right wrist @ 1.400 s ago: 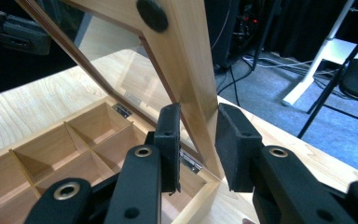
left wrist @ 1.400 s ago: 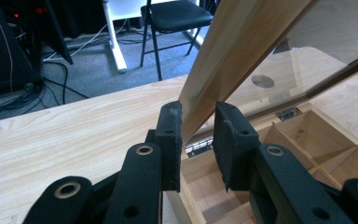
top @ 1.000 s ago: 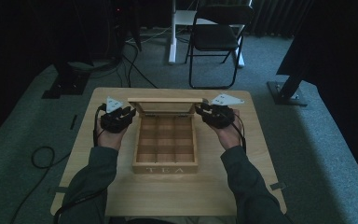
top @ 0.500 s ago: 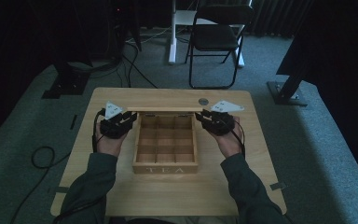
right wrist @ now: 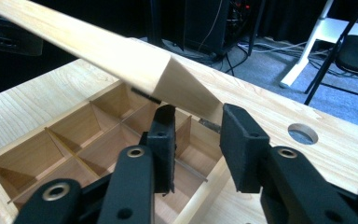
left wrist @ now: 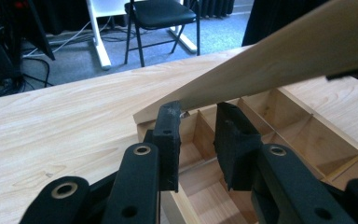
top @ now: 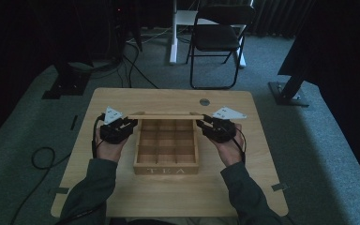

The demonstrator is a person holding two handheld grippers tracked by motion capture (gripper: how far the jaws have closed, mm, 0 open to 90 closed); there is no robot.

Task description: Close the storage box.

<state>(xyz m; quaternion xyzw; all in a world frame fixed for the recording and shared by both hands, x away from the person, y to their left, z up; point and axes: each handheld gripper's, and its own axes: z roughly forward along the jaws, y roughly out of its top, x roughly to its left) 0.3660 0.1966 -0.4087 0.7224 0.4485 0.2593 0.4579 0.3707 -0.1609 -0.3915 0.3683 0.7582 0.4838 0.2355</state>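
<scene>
A wooden tea box with several compartments stands mid-table, and its hinged lid stands raised at the far side. My left gripper is at the lid's left end. In the left gripper view the lid reaches the tips of my left gripper, shut on its corner, though the jaws have just eased slightly. My right gripper is at the lid's right end. Its jaws have just been opening. In the right gripper view the end of the lid lies between the tips of my right gripper, which no longer press on it.
A round cable hole sits in the table behind the box. A folding chair and a white desk leg stand beyond the far edge. Cables lie on the floor at left.
The lid has swung further up and back, from tilted over the box to edge-on at its far side. Both hands followed it slightly away from the person.
</scene>
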